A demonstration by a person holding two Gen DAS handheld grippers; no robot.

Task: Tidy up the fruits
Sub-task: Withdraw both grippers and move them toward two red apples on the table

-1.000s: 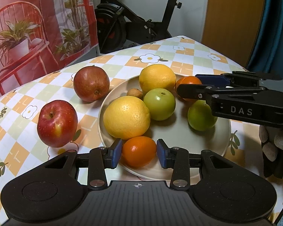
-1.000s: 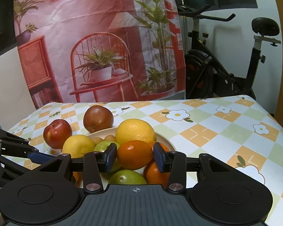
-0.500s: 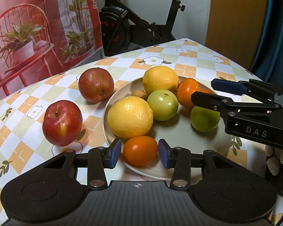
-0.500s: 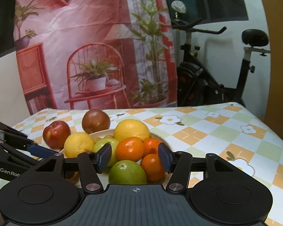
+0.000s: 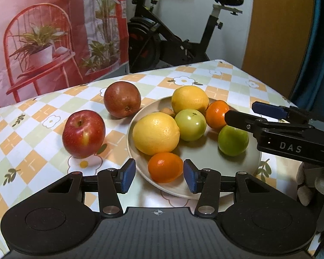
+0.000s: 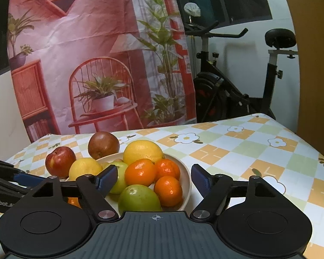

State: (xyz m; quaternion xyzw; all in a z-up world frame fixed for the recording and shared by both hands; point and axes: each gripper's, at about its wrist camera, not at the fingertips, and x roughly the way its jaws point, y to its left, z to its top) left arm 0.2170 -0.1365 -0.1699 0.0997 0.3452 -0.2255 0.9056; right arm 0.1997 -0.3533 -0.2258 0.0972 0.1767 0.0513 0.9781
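Note:
A cream plate [image 5: 207,153] holds two yellow citrus fruits [image 5: 156,132], two green apples [image 5: 190,125] and several mandarins. My left gripper [image 5: 158,176] is at the plate's near rim, its jaws opening. A mandarin [image 5: 165,167] lies between its blue pads, with gaps on both sides. My right gripper [image 6: 154,174] faces the plate [image 6: 186,177] from the other side, its jaws opening wide. The mandarin [image 6: 140,171] between them rests free on the pile. A red apple [image 5: 83,133] and a brown-red fruit [image 5: 122,102] sit on the cloth left of the plate.
The table wears a checkered flower cloth [image 5: 32,161]; its far edge is just behind the fruit. An exercise bike [image 5: 172,38] and a printed backdrop [image 5: 43,32] stand beyond it. A gloved hand [image 5: 313,183] holds the right gripper's handle.
The right jaws went from closed on a mandarin to wide apart, leaving it on the pile, and the gripper drew back a little. The left jaws widened away from the near mandarin.

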